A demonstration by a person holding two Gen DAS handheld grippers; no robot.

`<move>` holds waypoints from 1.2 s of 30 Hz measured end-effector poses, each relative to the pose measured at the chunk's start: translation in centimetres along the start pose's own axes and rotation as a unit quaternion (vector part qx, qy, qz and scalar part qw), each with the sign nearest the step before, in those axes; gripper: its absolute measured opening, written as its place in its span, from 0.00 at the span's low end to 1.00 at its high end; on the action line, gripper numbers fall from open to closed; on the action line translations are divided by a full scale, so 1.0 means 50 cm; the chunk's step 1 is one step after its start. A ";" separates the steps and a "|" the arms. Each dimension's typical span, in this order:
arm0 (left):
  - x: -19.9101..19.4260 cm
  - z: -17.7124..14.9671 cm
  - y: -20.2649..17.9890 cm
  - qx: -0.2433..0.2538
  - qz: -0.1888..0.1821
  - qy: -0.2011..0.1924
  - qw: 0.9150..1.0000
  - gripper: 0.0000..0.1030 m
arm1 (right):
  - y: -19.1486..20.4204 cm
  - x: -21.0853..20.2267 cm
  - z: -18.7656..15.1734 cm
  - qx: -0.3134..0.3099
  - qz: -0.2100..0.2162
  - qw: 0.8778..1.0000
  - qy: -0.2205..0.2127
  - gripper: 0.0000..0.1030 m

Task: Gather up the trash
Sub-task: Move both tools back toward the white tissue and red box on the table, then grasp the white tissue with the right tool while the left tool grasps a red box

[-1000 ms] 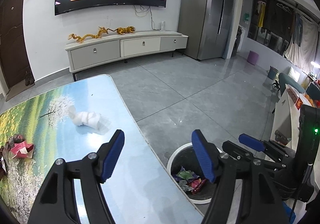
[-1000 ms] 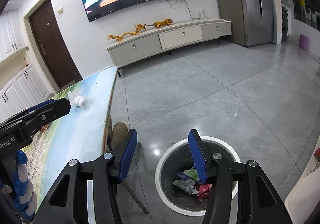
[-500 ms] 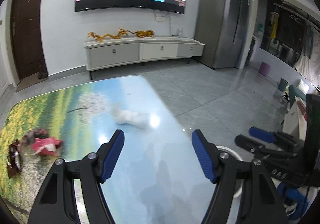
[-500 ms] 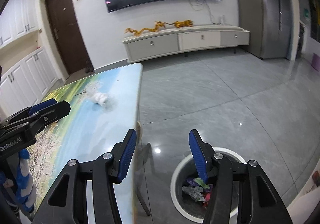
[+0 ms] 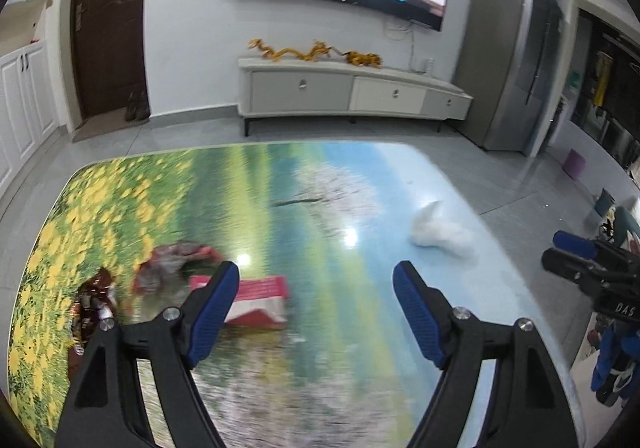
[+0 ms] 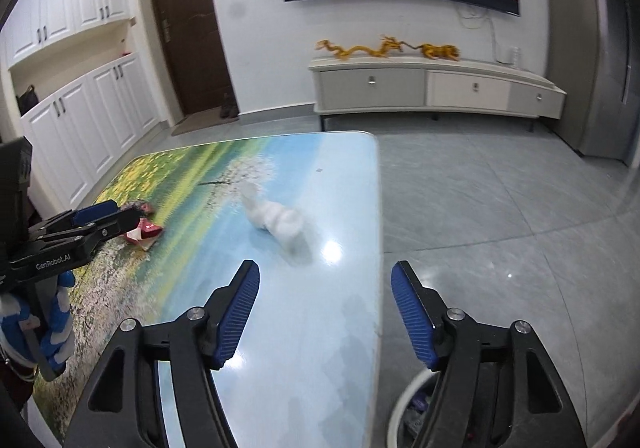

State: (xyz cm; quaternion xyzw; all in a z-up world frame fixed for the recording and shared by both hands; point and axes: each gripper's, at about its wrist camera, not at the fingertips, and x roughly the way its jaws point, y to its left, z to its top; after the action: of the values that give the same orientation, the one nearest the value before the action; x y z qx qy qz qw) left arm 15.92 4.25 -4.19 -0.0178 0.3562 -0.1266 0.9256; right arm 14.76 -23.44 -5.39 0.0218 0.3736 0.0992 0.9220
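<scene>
My left gripper [image 5: 316, 288] hangs over the landscape-print table [image 5: 280, 388], jaws opening with nothing between them. Just beyond its left finger lies a red-and-white wrapper [image 5: 260, 298], with a crumpled reddish-brown wrapper [image 5: 176, 254] and a dark foil wrapper [image 5: 92, 304] further left. A crumpled white tissue [image 5: 438, 232] lies at the right. My right gripper [image 6: 324, 296] is above the table's right edge, jaws opening and empty; the tissue [image 6: 276, 220] lies ahead of it. The white-rimmed trash bin [image 6: 404, 400] shows on the floor behind its right finger. The left gripper [image 6: 100, 214] appears at the left.
Grey tiled floor [image 6: 500, 208] runs right of the table. A white TV cabinet [image 5: 352, 92] stands under a wall TV, a grey fridge [image 5: 516, 60] at the right, a brown door [image 5: 108, 20] and white cupboards [image 6: 80, 128] at the left.
Both grippers swung left from over the bin to over the table, and their jaws widened. The wrappers and tissue now lie ahead of them; the bin slid to the lower right.
</scene>
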 end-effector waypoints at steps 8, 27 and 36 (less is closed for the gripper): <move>0.052 0.001 0.041 0.039 -0.011 0.030 0.999 0.77 | 0.050 0.093 0.041 -0.032 0.033 0.999 0.021 0.67; 0.104 0.008 0.057 0.201 -0.093 0.128 0.967 0.76 | 0.082 0.244 0.106 -0.078 0.078 0.992 0.068 0.68; 0.104 -0.026 0.031 0.220 -0.108 0.147 0.958 0.48 | 0.085 0.255 0.091 -0.075 0.082 0.990 0.091 0.42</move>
State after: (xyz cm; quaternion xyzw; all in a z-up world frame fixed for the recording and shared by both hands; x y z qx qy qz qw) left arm 19.12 4.56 -8.76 0.1665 0.4473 -0.3023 0.8251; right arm 26.15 -16.56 -10.35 -0.0257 0.4443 0.2040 0.8719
